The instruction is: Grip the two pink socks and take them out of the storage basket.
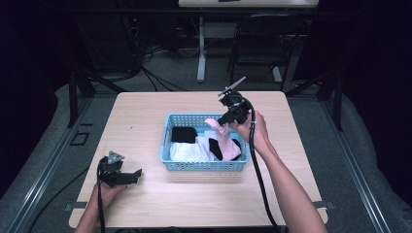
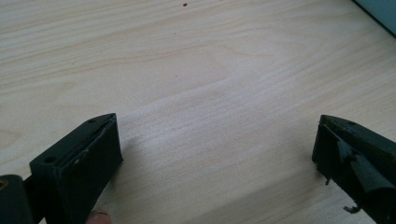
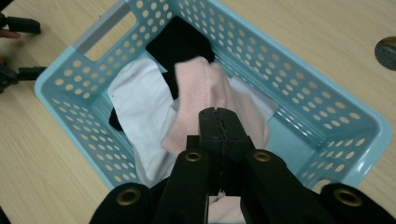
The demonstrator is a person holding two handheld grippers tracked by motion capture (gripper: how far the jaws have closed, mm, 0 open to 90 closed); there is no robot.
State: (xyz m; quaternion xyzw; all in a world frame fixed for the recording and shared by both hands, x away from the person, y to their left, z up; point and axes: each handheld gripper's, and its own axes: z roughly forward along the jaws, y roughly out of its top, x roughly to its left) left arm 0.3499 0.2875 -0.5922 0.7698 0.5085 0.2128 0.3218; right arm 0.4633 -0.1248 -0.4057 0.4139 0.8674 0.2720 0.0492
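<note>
table [image 1: 145,121] with a blue basket [image 1: 204,165] of clothes at its middle.
right gripper [image 1: 224,121], above the basket's far right, pinches a pink sock [image 3: 201,100] lifted from the pile; left gripper [image 1: 138,175] rests near left, jaws wide, holding nothing.

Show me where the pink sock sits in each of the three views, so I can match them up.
High view: the pink sock hangs from the right gripper over the right half of the blue basket.
Left gripper view: bare tabletop between open jaws; no sock here.
Right gripper view: the sock is at centre, pinched in the shut jaws.
Shared landmark: the basket.
</note>
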